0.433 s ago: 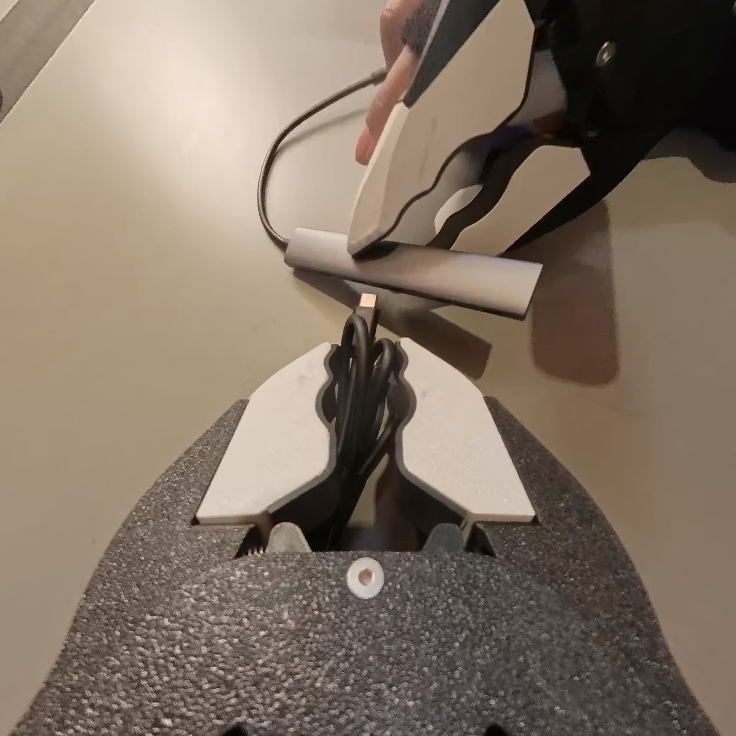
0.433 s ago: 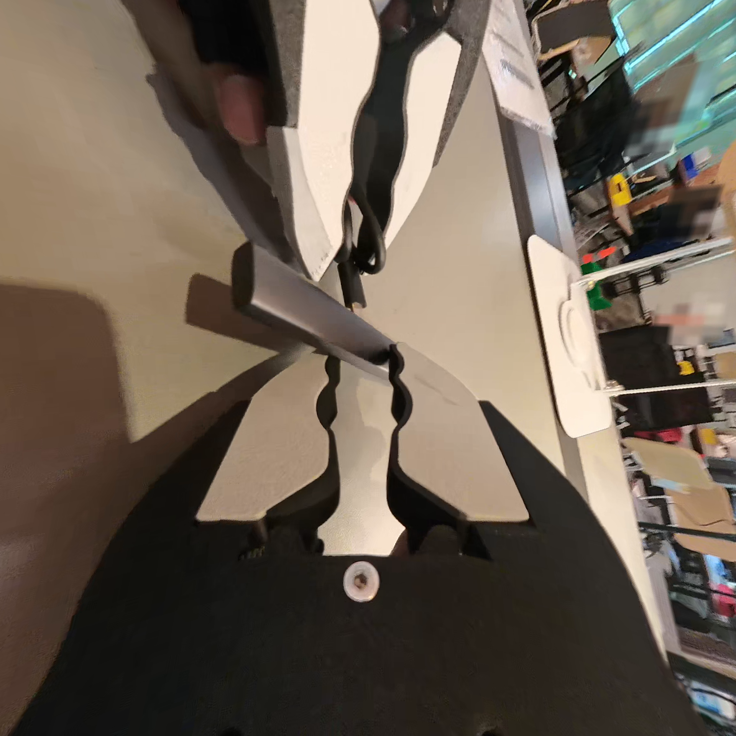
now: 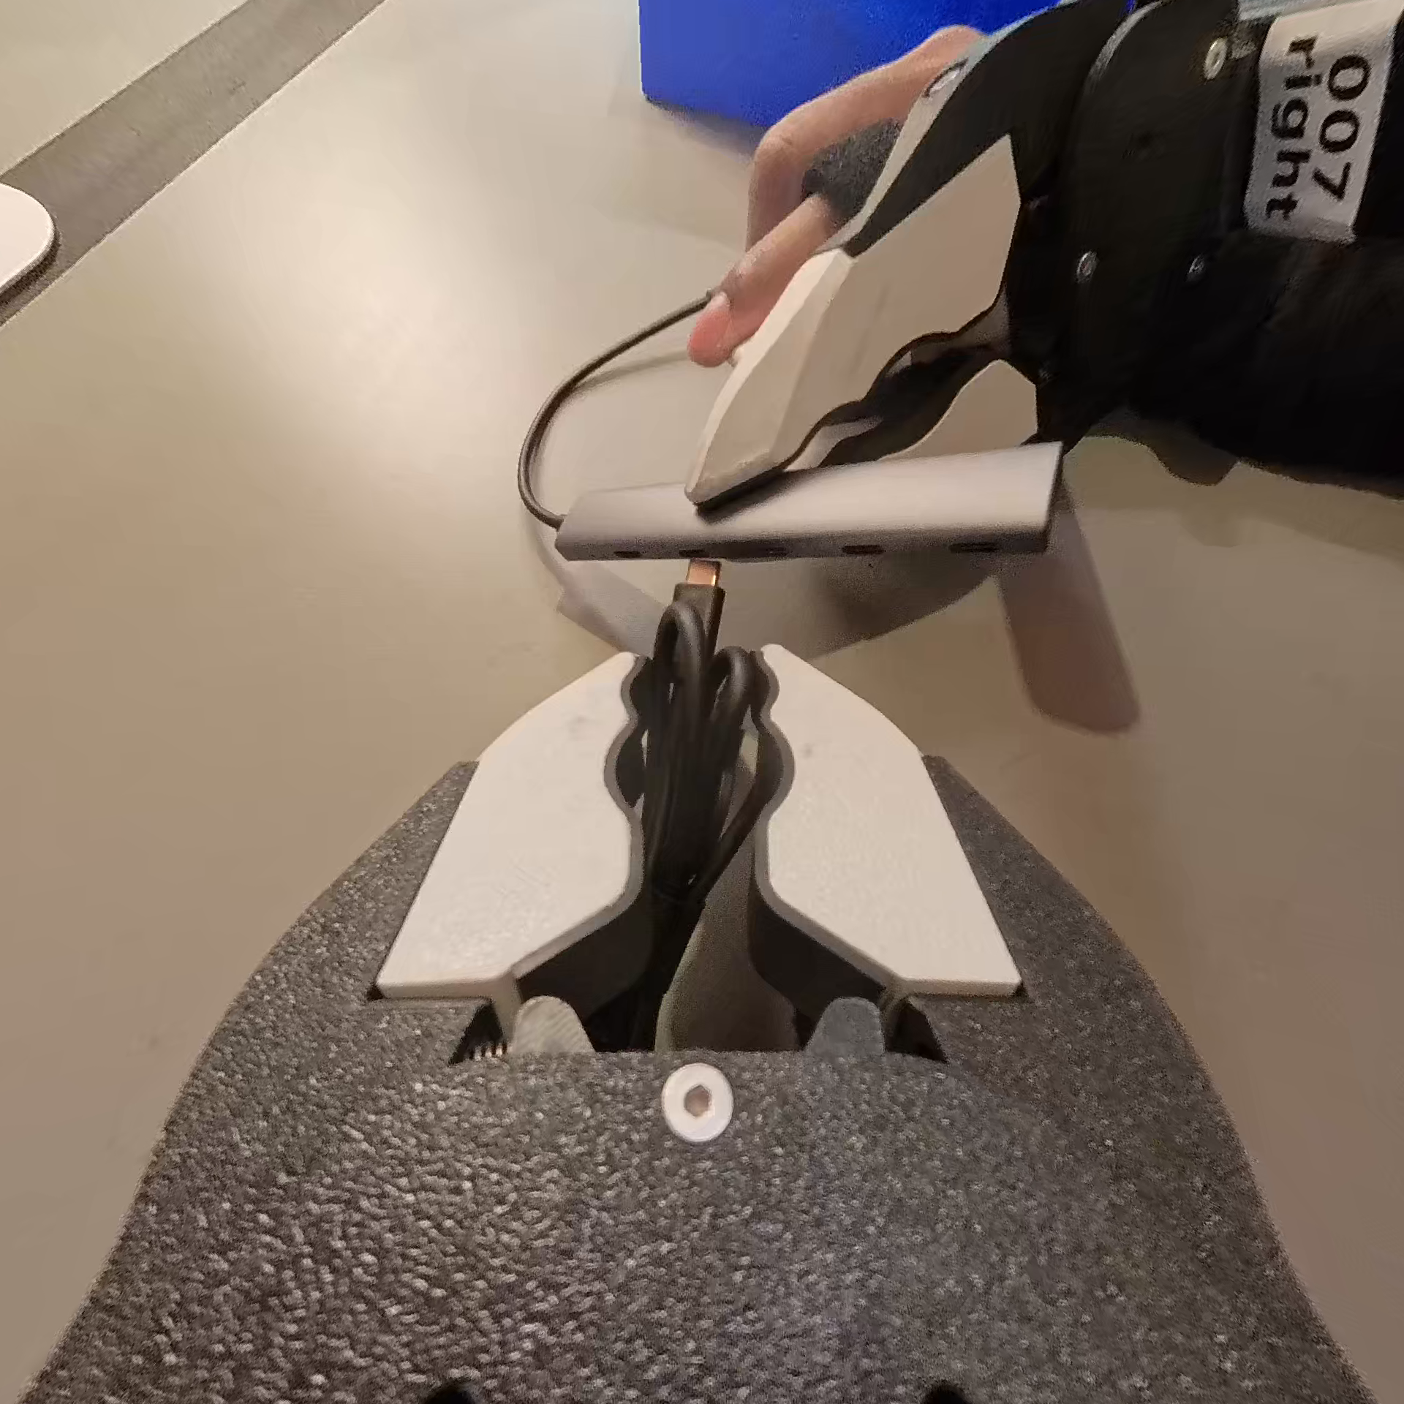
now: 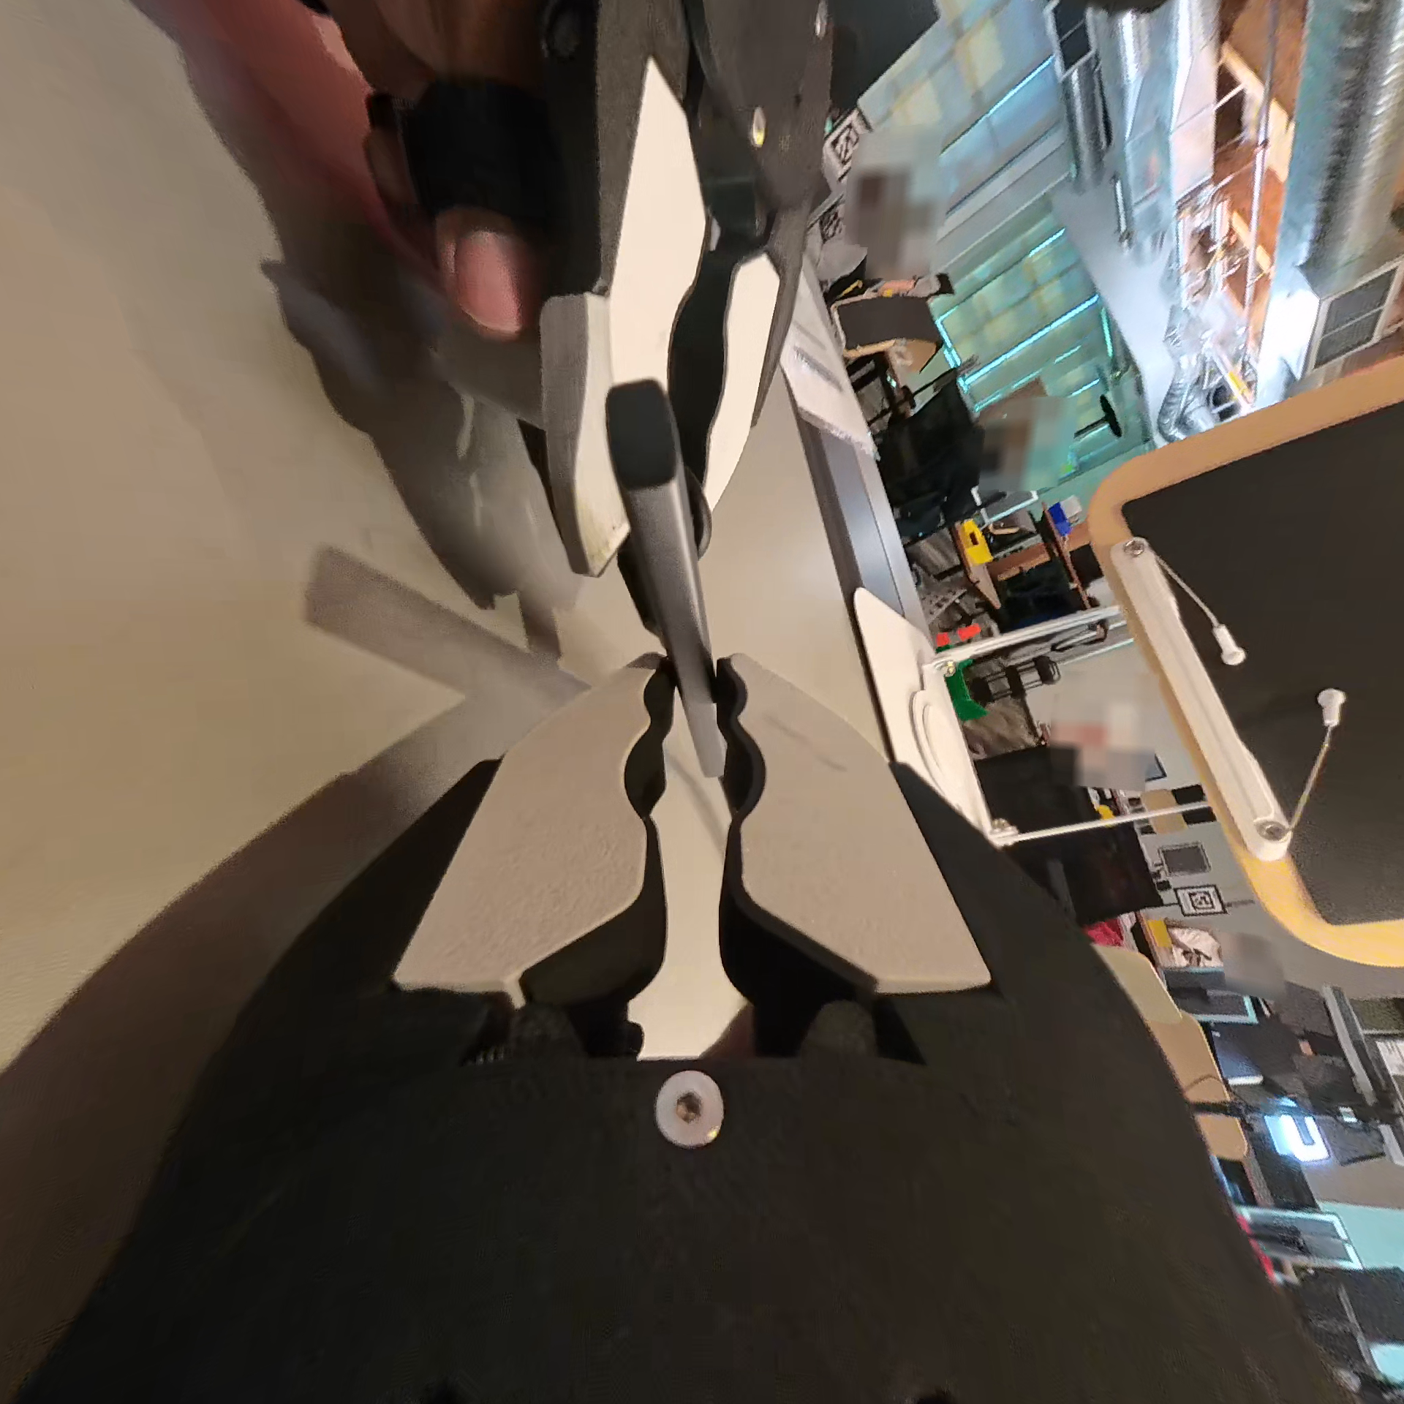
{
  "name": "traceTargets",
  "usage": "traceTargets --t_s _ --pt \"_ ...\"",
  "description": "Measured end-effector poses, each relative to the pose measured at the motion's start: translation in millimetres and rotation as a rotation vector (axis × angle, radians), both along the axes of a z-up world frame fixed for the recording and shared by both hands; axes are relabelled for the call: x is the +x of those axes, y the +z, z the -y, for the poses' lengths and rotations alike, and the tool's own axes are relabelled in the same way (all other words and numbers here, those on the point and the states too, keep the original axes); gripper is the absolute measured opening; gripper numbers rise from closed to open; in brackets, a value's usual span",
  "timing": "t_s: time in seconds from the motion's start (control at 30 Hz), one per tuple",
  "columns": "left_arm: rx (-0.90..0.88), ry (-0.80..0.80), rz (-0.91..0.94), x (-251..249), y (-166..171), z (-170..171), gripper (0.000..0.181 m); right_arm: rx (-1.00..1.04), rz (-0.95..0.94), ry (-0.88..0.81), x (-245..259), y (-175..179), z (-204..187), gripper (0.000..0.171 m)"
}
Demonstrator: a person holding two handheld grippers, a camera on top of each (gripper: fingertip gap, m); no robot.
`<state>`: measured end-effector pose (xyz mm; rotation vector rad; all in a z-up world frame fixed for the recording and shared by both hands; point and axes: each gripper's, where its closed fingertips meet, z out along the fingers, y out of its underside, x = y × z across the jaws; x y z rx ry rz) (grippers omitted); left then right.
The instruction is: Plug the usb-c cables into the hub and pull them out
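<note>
My left gripper (image 3: pixel 699 665) is shut on a bundled black USB-C cable (image 3: pixel 695 760). Its metal plug (image 3: pixel 703 571) points at the port side of the grey hub (image 3: pixel 874 505), just short of one port. My right gripper (image 4: pixel 695 672) is shut on the hub (image 4: pixel 668 577) and holds it lifted above the table, seen end-on in the right wrist view. In the left wrist view the right gripper (image 3: pixel 741 486) pinches the hub from behind. The hub's own black cable (image 3: pixel 547 425) loops away to the left. The left gripper (image 4: pixel 638 532) shows behind the hub in the right wrist view.
The beige table (image 3: pixel 266 532) carries a blue box (image 3: pixel 760 53) at the back and a white flat object (image 3: pixel 19 235) at the far left. A person's fingers (image 3: pixel 775 251) hold the right gripper. A cluttered room lies beyond the table edge (image 4: pixel 858 517). The tips of both grippers are at nearly the same place.
The right gripper has lifted the hub off the table and turned its port side toward the plug. The left gripper still holds the cable, its plug now level with the ports.
</note>
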<state>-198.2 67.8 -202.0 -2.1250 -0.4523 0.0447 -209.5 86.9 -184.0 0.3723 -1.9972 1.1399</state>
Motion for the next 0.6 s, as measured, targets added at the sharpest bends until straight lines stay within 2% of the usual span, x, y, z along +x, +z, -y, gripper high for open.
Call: traceTargets --t_s 0.03,0.6 --pt "0.013 0.001 0.008 -0.1 1.8 0.6 0.025 -0.013 -0.001 0.01 1.0 1.9 0.4 0.011" --pt "0.032 -0.014 0.04 4.4 6.7 3.1 0.023 -0.018 -0.008 0.047 5.8 1.7 2.3 0.011"
